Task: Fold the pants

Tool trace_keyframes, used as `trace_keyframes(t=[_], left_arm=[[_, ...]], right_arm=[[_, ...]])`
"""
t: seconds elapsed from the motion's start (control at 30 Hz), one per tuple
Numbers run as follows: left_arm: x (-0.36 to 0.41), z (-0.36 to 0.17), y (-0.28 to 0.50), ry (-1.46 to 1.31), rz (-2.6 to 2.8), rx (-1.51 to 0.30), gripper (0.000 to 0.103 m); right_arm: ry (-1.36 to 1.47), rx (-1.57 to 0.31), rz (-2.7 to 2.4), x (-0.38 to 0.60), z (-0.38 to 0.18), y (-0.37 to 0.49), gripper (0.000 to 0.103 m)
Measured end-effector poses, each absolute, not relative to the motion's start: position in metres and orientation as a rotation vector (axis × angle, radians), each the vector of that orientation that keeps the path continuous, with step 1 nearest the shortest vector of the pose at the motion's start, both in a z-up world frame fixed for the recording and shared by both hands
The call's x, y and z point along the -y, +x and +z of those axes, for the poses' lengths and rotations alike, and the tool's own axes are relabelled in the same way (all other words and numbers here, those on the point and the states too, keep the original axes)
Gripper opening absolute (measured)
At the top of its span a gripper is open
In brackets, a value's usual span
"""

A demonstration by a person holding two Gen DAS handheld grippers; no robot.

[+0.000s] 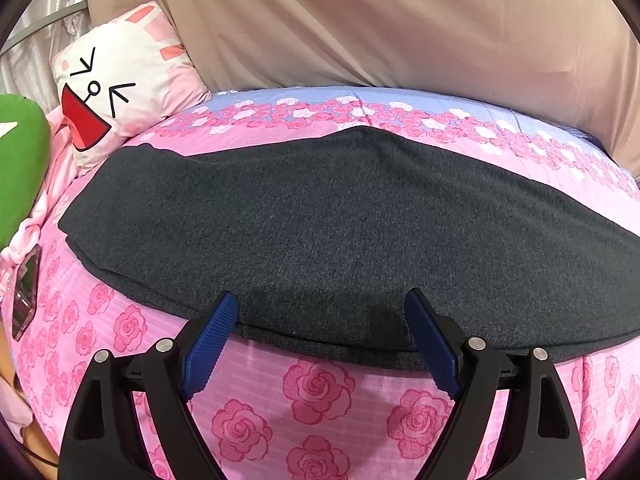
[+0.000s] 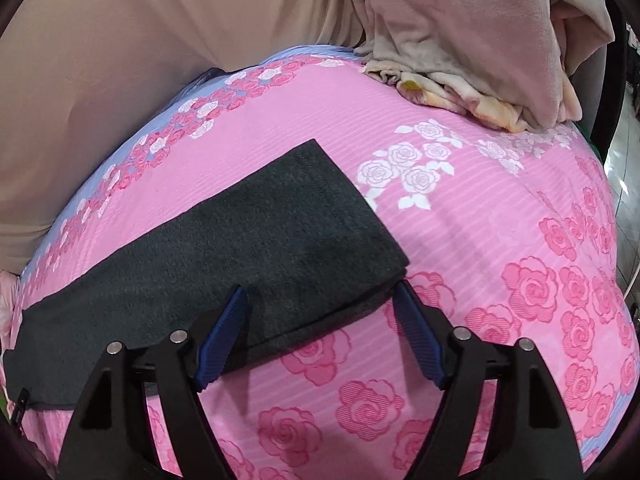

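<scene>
Dark grey pants (image 1: 320,224) lie flat in a long folded strip on a pink rose-print bedsheet (image 1: 320,392). My left gripper (image 1: 322,312) is open, its blue pads (image 1: 212,340) straddling the near edge of the pants. In the right wrist view the leg end of the pants (image 2: 260,248) lies squared off on the sheet (image 2: 460,240). My right gripper (image 2: 320,300) is open at the near corner of that end, holding nothing.
A cartoon-face pillow (image 1: 120,80) and a green cushion (image 1: 20,168) lie at the left. A phone (image 1: 26,296) lies near the left bed edge. A pile of beige blankets (image 2: 480,40) sits at the far right. A beige curtain (image 1: 360,20) hangs behind.
</scene>
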State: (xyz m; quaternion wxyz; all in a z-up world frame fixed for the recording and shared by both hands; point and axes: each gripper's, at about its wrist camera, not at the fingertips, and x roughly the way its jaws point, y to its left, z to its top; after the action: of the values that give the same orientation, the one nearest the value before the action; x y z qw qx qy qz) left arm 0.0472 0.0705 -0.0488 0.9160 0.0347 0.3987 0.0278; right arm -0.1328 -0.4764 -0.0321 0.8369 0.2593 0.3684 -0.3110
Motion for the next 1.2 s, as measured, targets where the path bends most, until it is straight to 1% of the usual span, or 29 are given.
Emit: trace_keyframes(t=[0.1,0.13,0.17,0.2,0.23,0.27,0.3,0.33,0.37,0.47,0.63,0.77,0.83,0.93,0.97,1.03,1.1,1.13,1.2], left_arm=[[-0.07,-0.049,0.047,0.074,0.055,-0.823,0.083],[-0.07,-0.049,0.047,0.074,0.055,-0.823,0.083],[-0.07,-0.049,0.047,0.074,0.055,-0.823,0.083],[-0.07,-0.05,0.047,0.075,0.056,-0.825,0.083],[-0.069,-0.05,0.047,0.076,0.055,-0.827,0.083],[-0.069,-0.05,0.048,0.077,0.055,-0.83,0.083],[-0.069,-0.051,0.048,0.078,0.054,-0.833,0.083],[-0.069,-0.051,0.048,0.078,0.053,-0.833,0.083],[-0.068,-0.051,0.048,0.078,0.054,-0.832,0.083],[-0.068,-0.052,0.049,0.078,0.046,-0.833,0.083],[-0.07,-0.05,0.047,0.062,0.028,-0.819,0.083],[-0.074,-0.047,0.044,0.036,0.014,-0.802,0.084],[-0.076,-0.046,0.041,0.021,0.004,-0.791,0.084],[-0.079,-0.043,0.038,0.005,-0.014,-0.777,0.084],[-0.08,-0.043,0.037,0.0,-0.018,-0.773,0.084],[-0.082,-0.041,0.035,-0.011,-0.029,-0.764,0.084],[-0.085,-0.039,0.032,-0.026,-0.041,-0.751,0.084],[-0.087,-0.038,0.031,-0.034,-0.046,-0.746,0.084],[-0.091,-0.037,0.029,-0.057,-0.064,-0.737,0.085]], right_arm=[[0.586,-0.753,-0.657,0.479,-0.033,-0.133,0.074],[0.592,-0.746,-0.656,0.479,-0.033,-0.133,0.071],[0.585,-0.744,-0.667,0.48,-0.033,-0.132,0.06],[0.556,-0.749,-0.693,0.48,-0.033,-0.13,0.046],[0.532,-0.758,-0.717,0.479,-0.033,-0.128,0.039],[0.51,-0.764,-0.735,0.478,-0.033,-0.126,0.027],[0.517,-0.764,-0.724,0.477,-0.033,-0.125,0.021],[0.53,-0.764,-0.71,0.477,-0.033,-0.125,0.01],[0.525,-0.755,-0.714,0.474,-0.031,-0.124,0.008],[0.52,-0.698,-0.681,0.461,-0.013,-0.121,0.007],[0.462,-0.581,-0.518,0.408,0.048,-0.095,0.007],[0.351,-0.537,-0.3,0.327,0.095,-0.045,0.007],[0.309,-0.545,-0.189,0.286,0.104,-0.017,0.007],[0.259,-0.596,-0.02,0.218,0.097,0.026,0.007],[0.24,-0.636,0.04,0.191,0.085,0.041,0.008],[0.213,-0.734,0.137,0.151,0.056,0.064,0.015],[0.158,-0.844,0.176,0.115,0.016,0.079,0.03],[0.122,-0.876,0.175,0.104,0.004,0.08,0.03],[0.073,-0.864,0.143,0.098,-0.002,0.069,0.031]])
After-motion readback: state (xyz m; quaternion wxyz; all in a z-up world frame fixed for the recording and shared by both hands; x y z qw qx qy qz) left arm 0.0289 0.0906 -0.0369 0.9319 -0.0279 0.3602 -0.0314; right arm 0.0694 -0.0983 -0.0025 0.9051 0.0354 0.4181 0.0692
